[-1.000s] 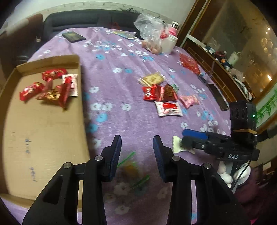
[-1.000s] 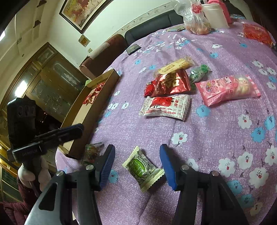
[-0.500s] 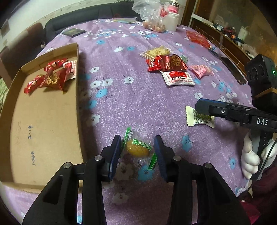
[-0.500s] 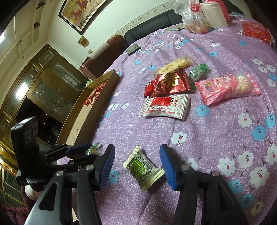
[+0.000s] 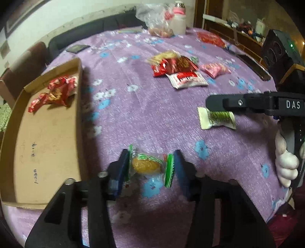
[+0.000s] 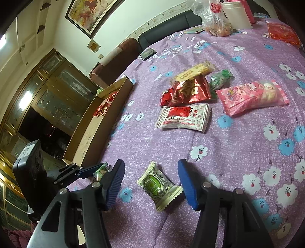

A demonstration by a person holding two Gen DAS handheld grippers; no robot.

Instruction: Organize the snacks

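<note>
Straddling the yellow candy (image 5: 146,165) w/ pads touching both wrapper ends, left tool (image 5: 149,167) is narrow; candy's long axis runs 9-to-3. Box (image 5: 45,137) lies at 10 o'clock. Right tool (image 6: 151,183) wide, around green candy (image 6: 158,186).

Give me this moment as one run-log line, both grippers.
left gripper: jaws closing on yellow candy | right gripper: open around green candy, no grip | cardboard tray: red snacks only

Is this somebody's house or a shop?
Most likely a home living or dining room: a framed painting on the wall, a dark wooden glass-door cabinet, and a table under a purple flowered cloth.
</note>
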